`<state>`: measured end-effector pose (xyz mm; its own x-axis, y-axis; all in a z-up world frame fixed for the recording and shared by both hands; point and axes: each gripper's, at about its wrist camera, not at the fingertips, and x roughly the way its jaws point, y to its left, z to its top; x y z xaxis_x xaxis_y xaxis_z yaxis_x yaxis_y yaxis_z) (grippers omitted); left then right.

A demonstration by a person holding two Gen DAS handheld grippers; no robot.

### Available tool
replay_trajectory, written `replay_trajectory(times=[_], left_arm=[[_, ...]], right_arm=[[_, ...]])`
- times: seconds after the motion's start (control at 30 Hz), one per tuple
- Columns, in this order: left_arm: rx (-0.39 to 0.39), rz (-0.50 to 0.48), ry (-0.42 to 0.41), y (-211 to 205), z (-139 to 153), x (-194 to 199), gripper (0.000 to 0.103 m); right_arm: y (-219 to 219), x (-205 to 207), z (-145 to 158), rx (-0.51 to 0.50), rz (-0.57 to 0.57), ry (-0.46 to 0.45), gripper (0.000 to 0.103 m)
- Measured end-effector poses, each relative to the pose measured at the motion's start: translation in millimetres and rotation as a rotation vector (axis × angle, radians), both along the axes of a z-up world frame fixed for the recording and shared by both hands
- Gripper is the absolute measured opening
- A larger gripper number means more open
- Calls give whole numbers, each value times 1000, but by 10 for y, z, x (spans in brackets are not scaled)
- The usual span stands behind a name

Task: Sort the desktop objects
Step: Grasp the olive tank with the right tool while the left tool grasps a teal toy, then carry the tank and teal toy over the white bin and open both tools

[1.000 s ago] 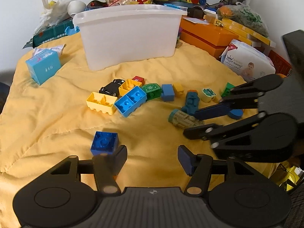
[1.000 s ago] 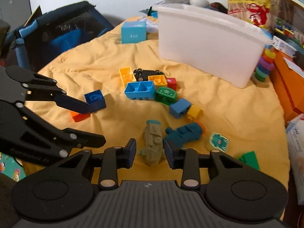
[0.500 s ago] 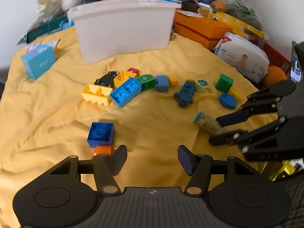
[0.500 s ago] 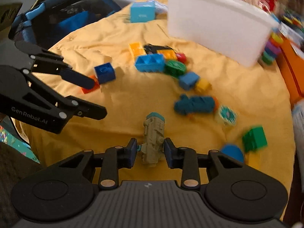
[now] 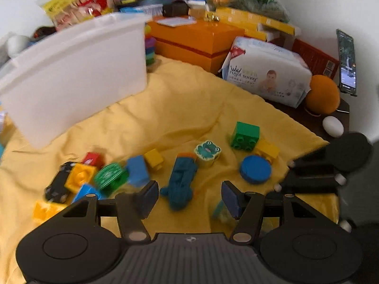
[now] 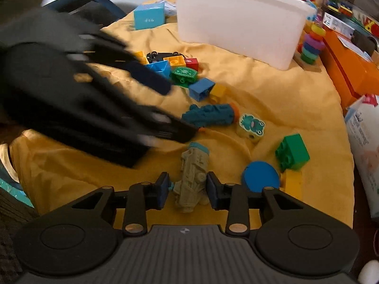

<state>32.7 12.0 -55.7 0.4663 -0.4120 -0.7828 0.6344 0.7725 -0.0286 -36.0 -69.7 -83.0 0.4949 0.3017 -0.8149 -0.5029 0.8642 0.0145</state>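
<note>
Left gripper [image 5: 187, 195] shifted; teal train [image 5: 181, 184] between fingers.

This is a home, most likely a child's play corner. A yellow cloth [image 5: 189, 108] covers the table, strewn with toy bricks [image 5: 245, 134] and a frog block [image 5: 207, 150]. At the far edge stand a white bin [image 5: 75, 75], a ring stacker [image 6: 311, 45], orange boxes [image 5: 196, 40], a snack bag [image 5: 78, 4] and a pack of baby wipes [image 5: 267, 71]. A phone [image 5: 346, 61] leans on the wall at the right corner, beside an orange ball [image 5: 323, 94].
</note>
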Motion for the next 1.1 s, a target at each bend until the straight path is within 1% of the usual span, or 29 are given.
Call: replay_trajectory(times=[0.13, 0.2, 0.23, 0.27, 0.3, 0.37, 0.43, 0.57, 0.77, 0.87, 0.97, 1.1], left_arm=[[23, -31, 38, -113, -138, 154, 61], [37, -46, 45, -158, -173, 177, 56], [39, -50, 36, -169, -173, 178, 52], [40, -51, 31, -171, -161, 182, 34], [36, -49, 38, -155, -140, 202, 33], [1, -19, 68, -71, -86, 239, 33], [-17, 9, 57, 13, -2, 213, 33], [-109, 71, 21, 266, 320, 113, 33], [-219, 203, -104, 702, 924, 100, 33], [-225, 226, -178, 837, 1214, 200, 33], [-228, 245, -237, 927, 1423, 360, 33], [-209, 265, -308, 963, 1635, 656, 33]], right_arm=[[-29, -52, -2, 10, -6, -2, 37], [-46, -65, -4, 15, -7, -2, 37], [-59, -66, -8, 18, -8, -1, 37], [-70, -65, -11, 21, -9, 0, 37], [-80, -64, -12, 22, -10, -1, 37], [-102, -50, -1, 21, -20, -8, 37], [-128, -28, 33, 30, -28, -21, 37], [-177, 48, 167, 77, -38, -55, 37], [-182, 260, 455, 117, -37, -134, 37], [-169, 451, 641, 133, -25, -188, 37], [-147, 694, 834, 142, -14, -258, 37], [-114, 1026, 1115, 175, -20, -354, 37]])
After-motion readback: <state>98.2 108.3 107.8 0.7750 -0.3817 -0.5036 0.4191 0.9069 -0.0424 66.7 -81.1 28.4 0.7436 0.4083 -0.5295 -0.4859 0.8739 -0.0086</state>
